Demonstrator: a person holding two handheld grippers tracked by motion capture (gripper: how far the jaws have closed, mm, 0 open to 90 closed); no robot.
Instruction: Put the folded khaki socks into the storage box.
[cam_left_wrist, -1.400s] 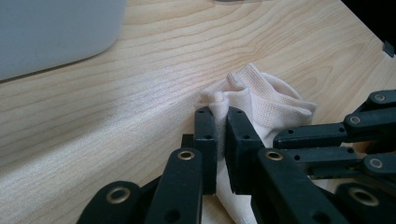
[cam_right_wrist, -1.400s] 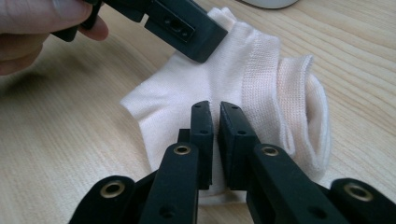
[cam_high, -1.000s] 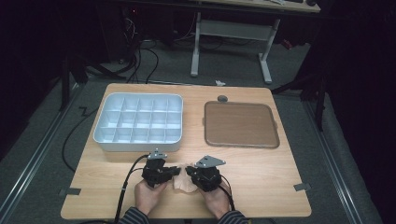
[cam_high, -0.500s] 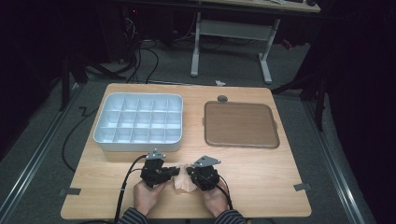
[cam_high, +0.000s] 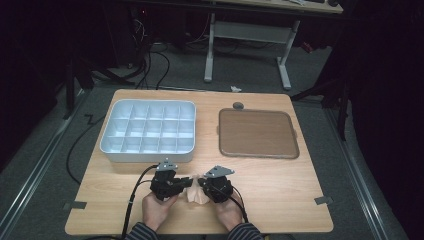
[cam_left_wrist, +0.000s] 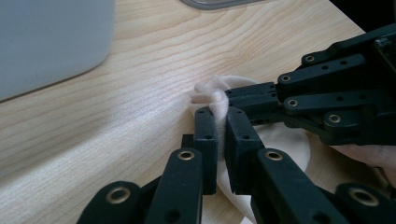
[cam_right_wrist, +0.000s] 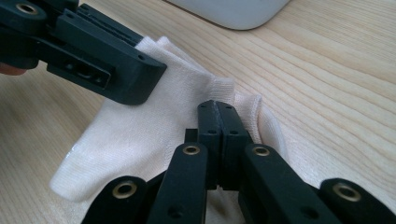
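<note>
A small cream sock (cam_high: 194, 193) lies on the wooden table near its front edge, between my two grippers. My left gripper (cam_left_wrist: 222, 122) is shut on a fold of the sock (cam_left_wrist: 285, 144), with cloth pinched between its pads. My right gripper (cam_right_wrist: 217, 108) is shut on the sock's ribbed cuff (cam_right_wrist: 233, 93), its jaws pressed together. In the high view the left gripper (cam_high: 184, 184) and right gripper (cam_high: 203, 186) point at each other, tips almost touching over the sock. Both are held by a person's hands.
A white compartment tray (cam_high: 145, 156) stands just behind the left gripper. A brown flat tray (cam_high: 257, 132) lies at the back right, with a small grey round thing (cam_high: 238, 105) behind it. Bare wood stretches to the right of the hands.
My right gripper has edged slightly left toward the left gripper. The left gripper and the sock have stayed put.
</note>
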